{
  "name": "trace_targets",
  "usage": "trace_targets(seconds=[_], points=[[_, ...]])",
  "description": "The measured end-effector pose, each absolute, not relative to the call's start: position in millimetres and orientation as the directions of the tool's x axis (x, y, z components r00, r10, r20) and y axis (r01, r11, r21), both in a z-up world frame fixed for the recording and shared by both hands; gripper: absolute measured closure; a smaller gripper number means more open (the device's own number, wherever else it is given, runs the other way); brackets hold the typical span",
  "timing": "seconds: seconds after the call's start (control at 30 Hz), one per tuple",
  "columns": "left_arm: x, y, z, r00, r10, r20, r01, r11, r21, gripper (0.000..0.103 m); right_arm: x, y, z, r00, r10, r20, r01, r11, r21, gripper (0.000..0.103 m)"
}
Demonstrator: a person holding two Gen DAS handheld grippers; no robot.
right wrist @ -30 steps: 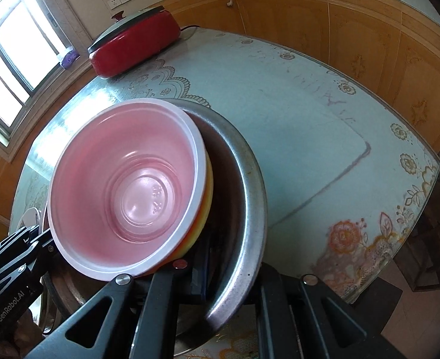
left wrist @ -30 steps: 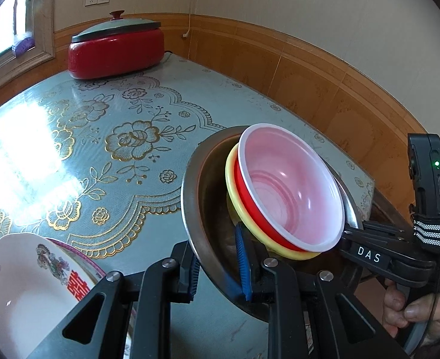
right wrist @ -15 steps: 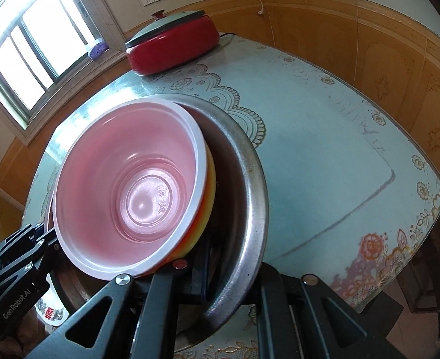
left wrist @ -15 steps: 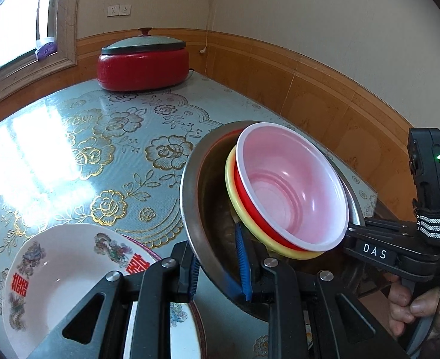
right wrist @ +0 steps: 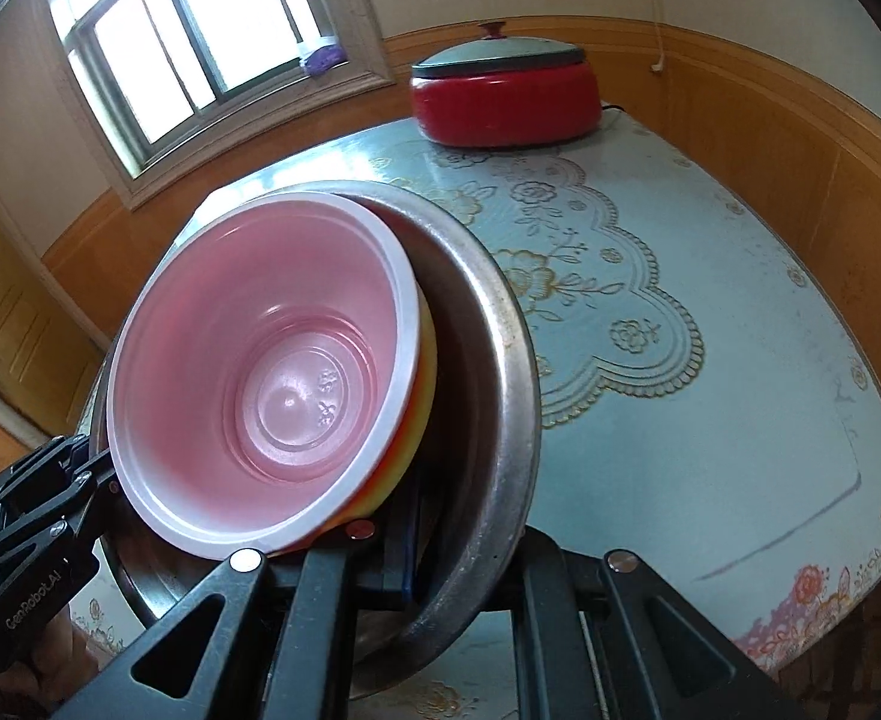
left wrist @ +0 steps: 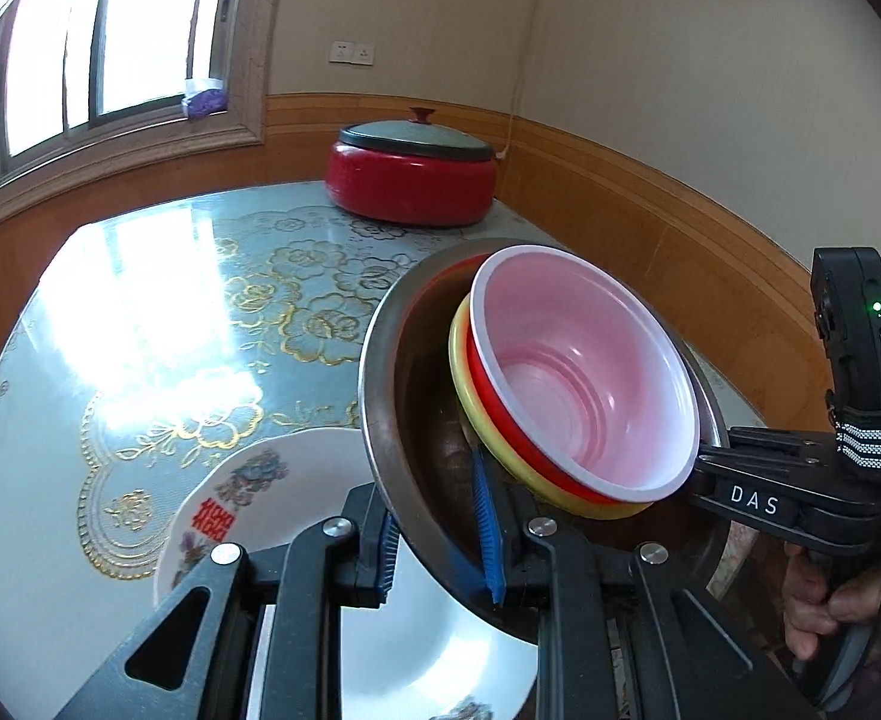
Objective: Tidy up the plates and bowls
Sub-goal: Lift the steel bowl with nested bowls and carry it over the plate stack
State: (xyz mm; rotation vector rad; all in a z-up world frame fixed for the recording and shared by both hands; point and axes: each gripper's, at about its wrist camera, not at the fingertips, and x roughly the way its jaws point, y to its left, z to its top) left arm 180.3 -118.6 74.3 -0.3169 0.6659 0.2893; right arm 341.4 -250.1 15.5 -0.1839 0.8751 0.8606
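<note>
A steel basin (left wrist: 374, 372) hangs tilted above the table, carried by both grippers at opposite sides of its rim. Nested inside it are a yellow bowl (left wrist: 459, 372), a red bowl (left wrist: 481, 387) and, on top, a pink bowl with a white rim (left wrist: 584, 372). My left gripper (left wrist: 437, 546) is shut on the near rim, one blue pad on each side of the steel. My right gripper (right wrist: 464, 546) is shut on the basin rim (right wrist: 515, 360) beside the pink bowl (right wrist: 272, 360). A white plate with flowers and red characters (left wrist: 230, 510) lies on the table, partly under the basin.
A red electric pot with a grey lid (left wrist: 410, 186) stands at the far end of the blue floral table (left wrist: 140, 312), near the wood-panelled wall. A window is at the back left. A hand (left wrist: 830, 600) holds the right gripper's handle. The table's right edge (right wrist: 860, 594) is close.
Both grippers have risen and moved across the table with the basin and its bowls. The white plate now lies partly under the basin, and the window and wall have come into view.
</note>
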Motion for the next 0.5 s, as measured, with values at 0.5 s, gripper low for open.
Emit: trace_targets(seconds=[0.5], points=[[122, -80, 77, 0.723, 0.246, -0.646, -0.460, 0.869, -0.184, 0.082, 289, -195, 16, 0.255, 0.644, -0.721, -0.834, 0.524, 0.173, 0.094]])
